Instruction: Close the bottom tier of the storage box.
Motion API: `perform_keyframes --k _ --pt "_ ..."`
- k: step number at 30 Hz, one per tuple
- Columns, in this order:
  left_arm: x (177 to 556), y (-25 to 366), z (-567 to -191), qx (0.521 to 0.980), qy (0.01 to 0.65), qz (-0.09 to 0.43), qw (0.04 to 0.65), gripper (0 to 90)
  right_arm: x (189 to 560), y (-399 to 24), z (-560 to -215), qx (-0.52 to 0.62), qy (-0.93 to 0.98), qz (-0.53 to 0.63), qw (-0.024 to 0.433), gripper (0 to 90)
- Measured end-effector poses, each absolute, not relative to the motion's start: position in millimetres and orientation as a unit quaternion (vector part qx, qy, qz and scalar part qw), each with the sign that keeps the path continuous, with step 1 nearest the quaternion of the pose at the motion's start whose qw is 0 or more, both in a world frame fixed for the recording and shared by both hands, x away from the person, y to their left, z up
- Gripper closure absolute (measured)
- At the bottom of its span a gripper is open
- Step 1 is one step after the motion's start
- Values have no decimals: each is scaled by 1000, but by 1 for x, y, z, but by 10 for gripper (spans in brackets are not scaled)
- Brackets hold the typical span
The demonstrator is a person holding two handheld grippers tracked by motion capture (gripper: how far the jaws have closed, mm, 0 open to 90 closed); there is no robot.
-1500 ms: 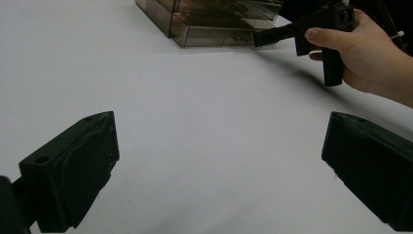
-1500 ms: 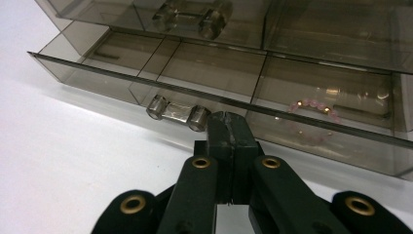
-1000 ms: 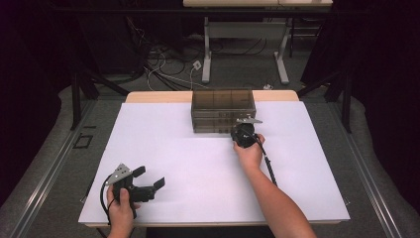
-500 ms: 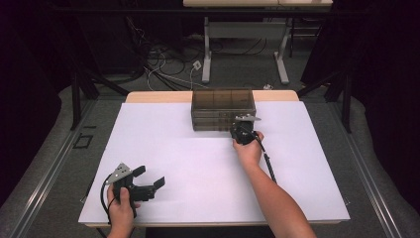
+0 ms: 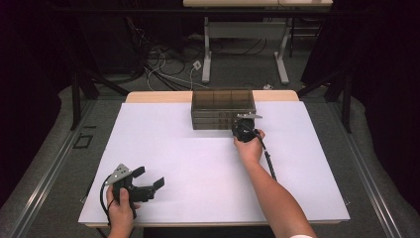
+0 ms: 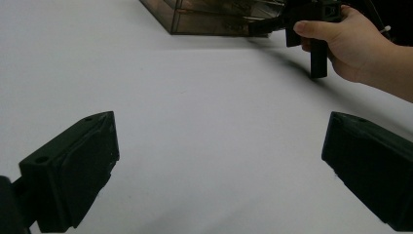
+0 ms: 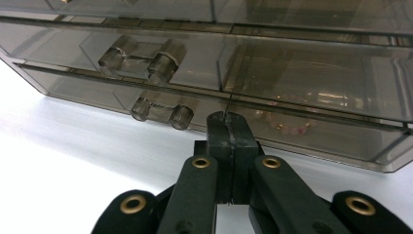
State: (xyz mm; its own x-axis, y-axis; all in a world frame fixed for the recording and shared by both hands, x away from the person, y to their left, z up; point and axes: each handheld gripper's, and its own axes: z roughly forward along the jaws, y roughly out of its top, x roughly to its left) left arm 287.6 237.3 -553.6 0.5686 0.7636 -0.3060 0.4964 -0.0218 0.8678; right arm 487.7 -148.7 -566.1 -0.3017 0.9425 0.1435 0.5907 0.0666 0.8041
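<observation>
Shown: right gripper (image 7: 229, 127), jaws clenched empty, pressed to the smoked drawer box (image 5: 223, 101) beside the lower handle (image 7: 161, 112) — the handle could be missed.

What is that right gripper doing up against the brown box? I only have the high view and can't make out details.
Observer: The right gripper is shut, its tips pressed at the front of the smoky drawer box.
Operator: Is it on a handle?
Observer: No. The bottom drawer's handle sits just beside the tips, untouched.
Operator: Anything inside?
Observer: Something like a pale beaded bracelet shows through the bottom drawer.
</observation>
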Motion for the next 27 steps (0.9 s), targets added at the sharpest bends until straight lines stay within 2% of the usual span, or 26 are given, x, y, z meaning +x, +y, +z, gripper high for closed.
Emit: perform_keyframes --k 4,9,19,27 --pt "287 238 -554 701 451 122 539 4 488 -147 -566 550 697 406 217 900" --pt "286 239 -554 700 452 124 538 4 484 -145 -562 541 703 405 221 838" --pt "284 241 -554 701 454 127 535 5 477 -143 -554 516 715 411 229 672" --pt "282 242 -554 700 456 132 534 5 474 -143 -550 502 730 415 206 538"
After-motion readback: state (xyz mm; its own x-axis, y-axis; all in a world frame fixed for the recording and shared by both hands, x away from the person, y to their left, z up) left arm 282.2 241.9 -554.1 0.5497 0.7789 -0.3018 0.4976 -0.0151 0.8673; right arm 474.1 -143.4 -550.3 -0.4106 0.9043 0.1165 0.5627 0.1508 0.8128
